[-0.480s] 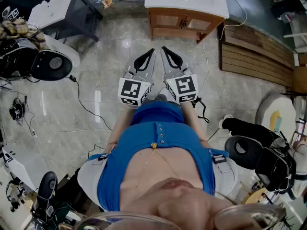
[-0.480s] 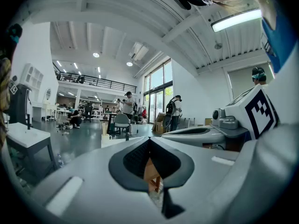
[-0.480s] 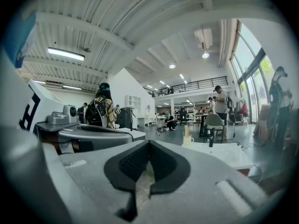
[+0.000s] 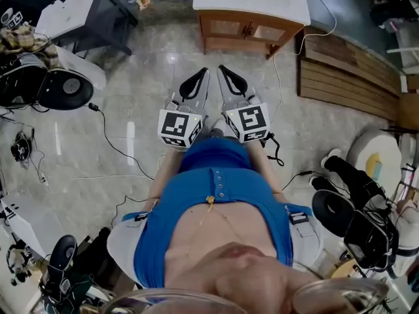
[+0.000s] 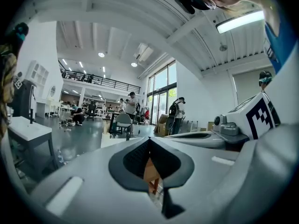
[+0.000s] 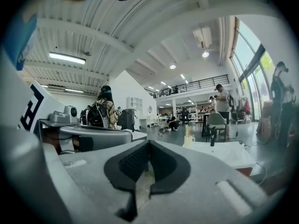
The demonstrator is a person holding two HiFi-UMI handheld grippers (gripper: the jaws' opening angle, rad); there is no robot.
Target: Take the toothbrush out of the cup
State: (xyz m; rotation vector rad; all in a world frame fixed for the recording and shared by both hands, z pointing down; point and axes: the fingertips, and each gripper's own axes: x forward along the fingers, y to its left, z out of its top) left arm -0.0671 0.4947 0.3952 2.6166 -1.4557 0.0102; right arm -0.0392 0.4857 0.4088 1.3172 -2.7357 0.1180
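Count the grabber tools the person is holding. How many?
2. The left gripper is at the head view's left, the right gripper just beside it, both shut, empty and pointing toward the wooden cabinet. Spare ones elsewhere may be hidden.

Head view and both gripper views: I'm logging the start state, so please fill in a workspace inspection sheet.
Surface: white countertop on a wooden cabinet, ahead of the person.
Job's things: cup on the countertop, toothbrush standing in it.
Clutter: small items on the floor left of the cabinet.
Grippers: left gripper and right gripper shut, empty, side by side, short of the countertop.
Cables: black cable and white cable on the floor.
Surroundings: grey table, wooden planks, people in the background.
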